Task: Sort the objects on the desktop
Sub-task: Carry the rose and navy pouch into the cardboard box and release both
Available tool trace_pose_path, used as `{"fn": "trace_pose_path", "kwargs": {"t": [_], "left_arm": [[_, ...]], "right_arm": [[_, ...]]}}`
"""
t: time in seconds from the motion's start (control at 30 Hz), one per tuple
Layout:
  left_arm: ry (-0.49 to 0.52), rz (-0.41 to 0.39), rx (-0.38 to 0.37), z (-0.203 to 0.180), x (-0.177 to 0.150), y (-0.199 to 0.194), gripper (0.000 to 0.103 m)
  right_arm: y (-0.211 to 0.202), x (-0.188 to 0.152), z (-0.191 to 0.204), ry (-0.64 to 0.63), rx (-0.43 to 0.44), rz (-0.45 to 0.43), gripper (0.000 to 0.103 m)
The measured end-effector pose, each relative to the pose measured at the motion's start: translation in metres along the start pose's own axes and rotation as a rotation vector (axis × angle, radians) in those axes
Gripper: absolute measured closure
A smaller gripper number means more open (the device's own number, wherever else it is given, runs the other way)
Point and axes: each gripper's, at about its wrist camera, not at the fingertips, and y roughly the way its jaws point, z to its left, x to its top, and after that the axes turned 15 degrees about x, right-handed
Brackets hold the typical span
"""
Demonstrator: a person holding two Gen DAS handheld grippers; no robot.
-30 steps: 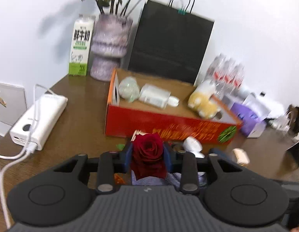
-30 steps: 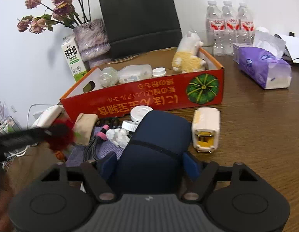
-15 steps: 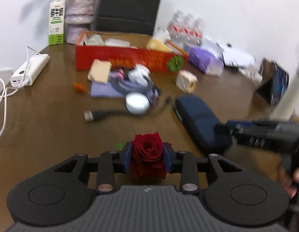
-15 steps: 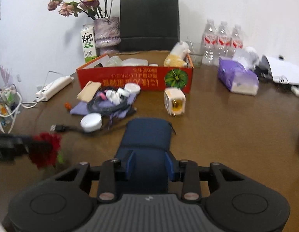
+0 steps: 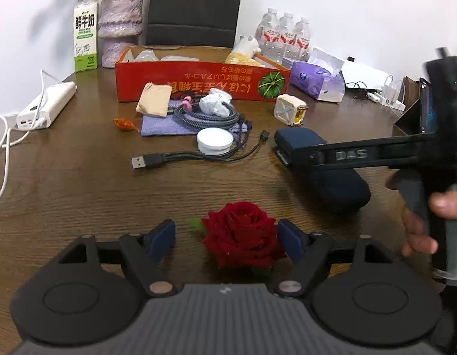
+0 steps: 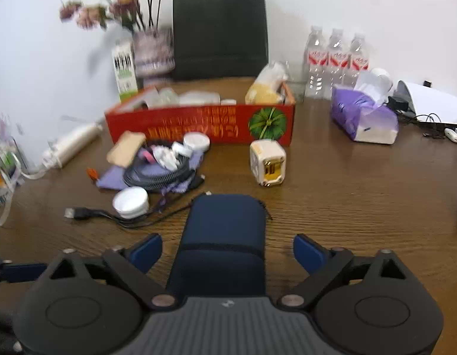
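Observation:
A red rose (image 5: 241, 236) lies on the brown table between the jaws of my left gripper (image 5: 225, 238). Those jaws are opening; the left pad stands clear of the flower and the right pad is close beside it. In the right wrist view a navy zip case (image 6: 225, 224) rests on the table between the jaws of my right gripper (image 6: 228, 251), which are also opening with gaps on both sides. The same case (image 5: 334, 183) shows right of the rose. The red cardboard box (image 5: 198, 85) stands at the back holding a plush toy and plastic containers.
Before the box lie a coiled cable pile (image 5: 204, 115) on a purple cloth, a white round tin (image 5: 214, 141), a USB cable (image 5: 145, 161) and a white charger cube (image 5: 289, 109). A power bank (image 5: 46, 108) sits left, a tissue pack (image 5: 317, 84) right. Milk carton, vase, bag and bottles line the wall.
Both grippers drew back from the box to the near part of the table. The left let go of the rose and the right let go of the navy case; both jaws now stand wide.

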Motion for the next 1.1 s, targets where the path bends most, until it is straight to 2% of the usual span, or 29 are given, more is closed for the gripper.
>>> {"fn": "trace_pose_path", "kwargs": {"t": [0.1,0.13,0.17,0.2,0.27,0.37,0.5,0.57,0.63,0.67,0.73,0.77,0.87,1.0,1.1], "left_arm": [[0.016,-0.015,0.023,-0.001,-0.001,-0.001,0.029],[0.015,-0.016,0.022,0.0,0.0,-0.001,0.03],[0.009,-0.014,0.011,0.001,0.0,-0.003,0.032],[0.002,-0.013,-0.001,0.003,0.0,-0.004,0.036],[-0.012,-0.01,-0.012,0.004,0.001,-0.005,0.036],[-0.015,-0.022,-0.034,0.004,0.001,-0.011,0.018],[0.009,-0.025,-0.037,-0.005,0.001,-0.012,0.018],[0.021,-0.026,-0.033,-0.01,0.001,-0.012,0.017],[0.047,-0.009,0.006,-0.018,0.0,-0.009,0.017],[0.056,-0.005,0.023,-0.02,0.0,-0.007,0.019],[0.071,-0.011,0.038,-0.024,-0.003,-0.006,0.037],[0.087,-0.022,0.055,-0.026,-0.003,-0.007,0.059],[0.075,-0.005,0.062,-0.024,0.0,-0.005,0.061],[0.034,-0.002,0.069,-0.016,0.01,-0.006,0.066],[0.007,-0.044,0.067,-0.008,0.022,-0.013,0.066]], "right_arm": [[0.02,-0.001,-0.002,0.012,-0.028,0.035,0.021],[0.021,-0.002,-0.004,0.023,-0.016,0.034,0.031],[0.02,-0.004,-0.003,0.017,-0.017,0.02,0.036],[0.017,-0.005,-0.001,0.011,-0.019,0.016,0.036],[0.009,-0.008,0.003,-0.002,-0.022,0.023,0.038],[-0.011,-0.018,0.007,-0.007,-0.002,0.029,0.038],[-0.032,-0.035,0.012,0.01,0.019,0.047,0.036],[-0.036,-0.038,0.012,0.015,0.021,0.048,0.03],[-0.04,-0.038,0.014,-0.006,0.02,0.032,0.022],[-0.041,-0.038,0.015,-0.013,0.02,0.027,0.02],[-0.039,-0.038,0.019,-0.028,0.026,0.033,0.02],[-0.036,-0.039,0.021,-0.04,0.023,0.046,0.022],[-0.026,-0.046,0.028,-0.104,-0.032,0.053,0.036],[-0.028,-0.045,0.032,-0.16,-0.025,0.046,0.04],[-0.03,-0.037,0.027,-0.114,0.009,0.028,0.04]]}}
